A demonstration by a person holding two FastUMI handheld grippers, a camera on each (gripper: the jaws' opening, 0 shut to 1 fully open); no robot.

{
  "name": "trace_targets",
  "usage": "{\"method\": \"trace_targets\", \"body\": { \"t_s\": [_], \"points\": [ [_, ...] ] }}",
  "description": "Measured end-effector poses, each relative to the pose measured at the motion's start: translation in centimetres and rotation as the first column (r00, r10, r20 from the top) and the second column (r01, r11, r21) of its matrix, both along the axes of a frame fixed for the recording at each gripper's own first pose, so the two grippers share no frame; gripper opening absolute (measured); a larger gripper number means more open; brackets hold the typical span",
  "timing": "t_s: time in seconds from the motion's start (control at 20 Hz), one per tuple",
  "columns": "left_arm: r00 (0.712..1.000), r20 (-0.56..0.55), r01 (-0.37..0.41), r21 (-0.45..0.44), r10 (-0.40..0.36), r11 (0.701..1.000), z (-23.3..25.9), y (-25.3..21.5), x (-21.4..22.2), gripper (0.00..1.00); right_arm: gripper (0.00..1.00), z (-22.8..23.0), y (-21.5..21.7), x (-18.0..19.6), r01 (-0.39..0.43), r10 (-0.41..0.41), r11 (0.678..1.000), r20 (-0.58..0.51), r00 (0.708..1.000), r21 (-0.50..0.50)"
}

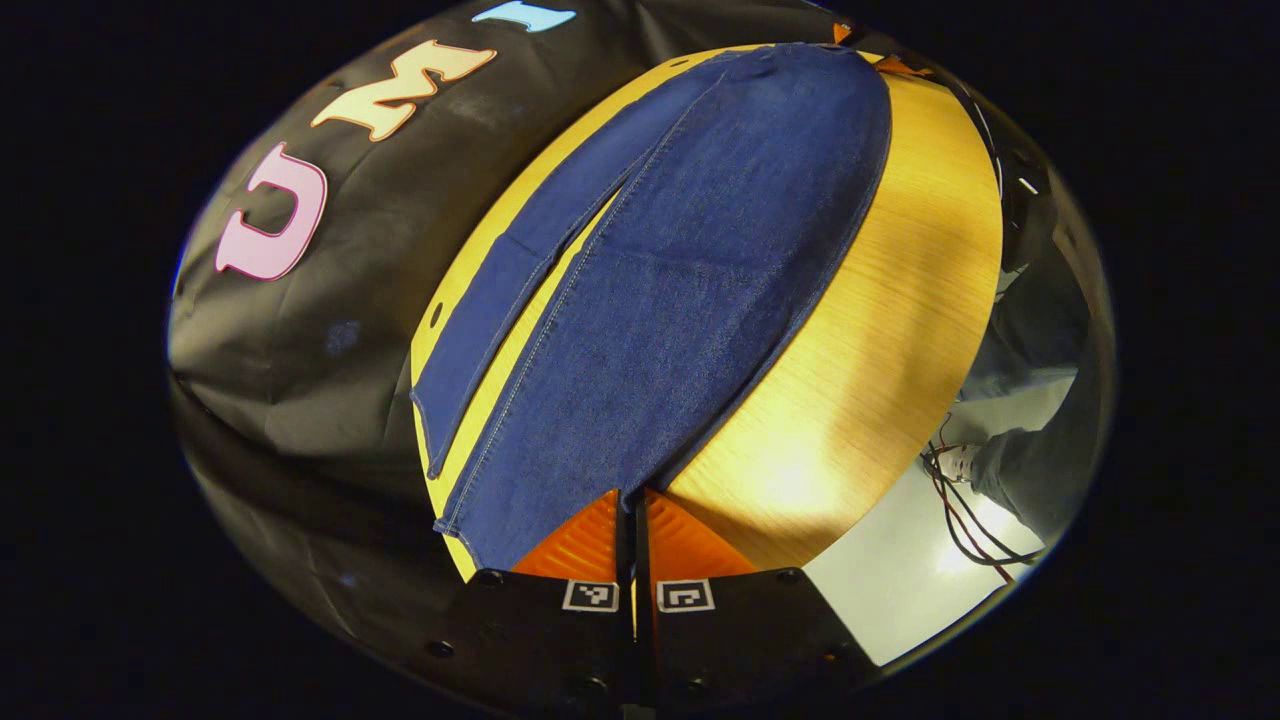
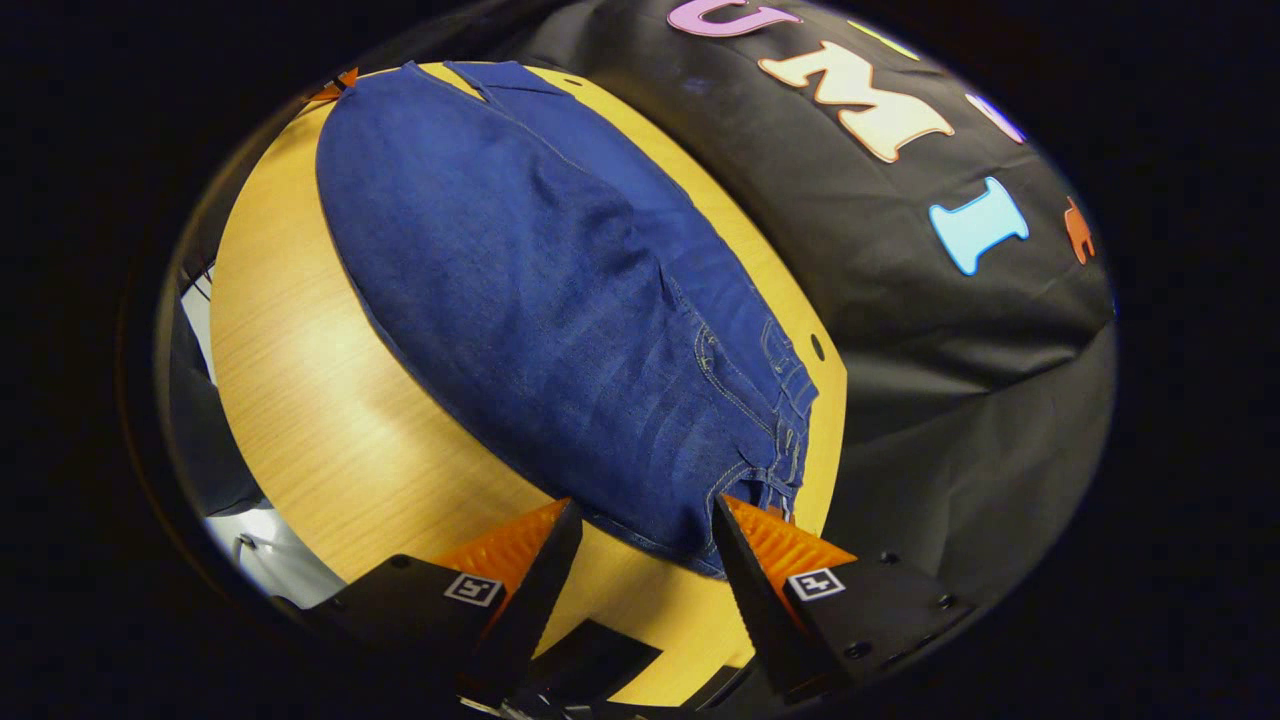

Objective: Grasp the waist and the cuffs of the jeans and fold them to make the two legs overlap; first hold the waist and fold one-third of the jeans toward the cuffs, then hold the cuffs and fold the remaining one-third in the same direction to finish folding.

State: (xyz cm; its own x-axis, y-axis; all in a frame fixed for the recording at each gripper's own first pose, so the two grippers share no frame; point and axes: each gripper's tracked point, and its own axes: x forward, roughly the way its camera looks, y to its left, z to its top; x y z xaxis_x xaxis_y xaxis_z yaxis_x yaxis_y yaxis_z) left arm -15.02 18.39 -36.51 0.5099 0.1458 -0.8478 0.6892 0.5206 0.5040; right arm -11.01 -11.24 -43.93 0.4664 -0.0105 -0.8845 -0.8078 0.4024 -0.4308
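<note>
- The jeans (image 1: 690, 260) lie flat on the desk (image 1: 880, 350), stretching away from the left hand-held gripper (image 1: 632, 520) toward the far end.
- The left hand-held gripper has its two fingers pressed together, right at the cuff end of the jeans. The cloth edge meets the fingertips, but I cannot tell if any cloth is caught between them.
- One leg lies mostly on top of the other. A strip of the lower leg (image 1: 500, 300) sticks out to the left of that gripper, with a bit of desk showing in the gap.
- The right hand-held gripper (image 2: 645, 525) is at the waist end (image 2: 770, 420). Its fingers are spread wide, one on each side of the waist corner, and they are not pinching anything.
- I think the legs are nearly stacked and the waist fold comes next.
- To do it well, the right hand-held gripper should slide in so the waist edge sits deep between its fingers, then squeeze both layers.
- Lift only a little, so the cloth does not flop or drag.
- Carry the waist toward the cuffs and lay it down about a third of the way along.
- Keep the edges lined up, so the stray leg strip does not get worse.
- A person's leg and shoe (image 1: 955, 462) are off to the right of the left hand-held gripper, beside the desk.
</note>
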Motion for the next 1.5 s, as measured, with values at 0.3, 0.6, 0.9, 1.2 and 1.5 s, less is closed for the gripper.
{"method": "trace_targets", "body": {
  "t_s": [0.3,0.6,0.9,1.2,1.5],
  "points": [
    [0.999,-0.005,-0.053,-0.003,0.053,0.999,0.1,0.1,0.0,0.00,0.24,-2.3,0.5,0.1,-0.121,0.118,0.992,-0.051,0.992,-0.048],
    [0.990,0.016,-0.141,-0.037,0.142,0.989,0.4,0.0,0.3,0.00,0.03,-1.7,0.3,1.0,-0.035,0.035,0.999,-0.002,0.999,-0.012],
    [0.968,0.100,-0.221,-0.094,0.230,0.971,4.2,-0.1,3.9,0.00,0.03,2.1,1.5,3.5,0.087,-0.092,0.995,0.091,0.992,0.059],
    [0.917,0.177,-0.323,-0.200,0.358,0.925,8.4,0.2,11.5,0.00,0.03,7.0,3.8,10.7,0.218,-0.260,0.955,0.213,0.942,0.201],
    [0.881,0.227,-0.361,-0.242,0.415,0.900,9.9,0.6,19.2,0.00,0.03,8.2,6.1,18.0,0.282,-0.380,0.901,0.287,0.879,0.331]
  ]
}}
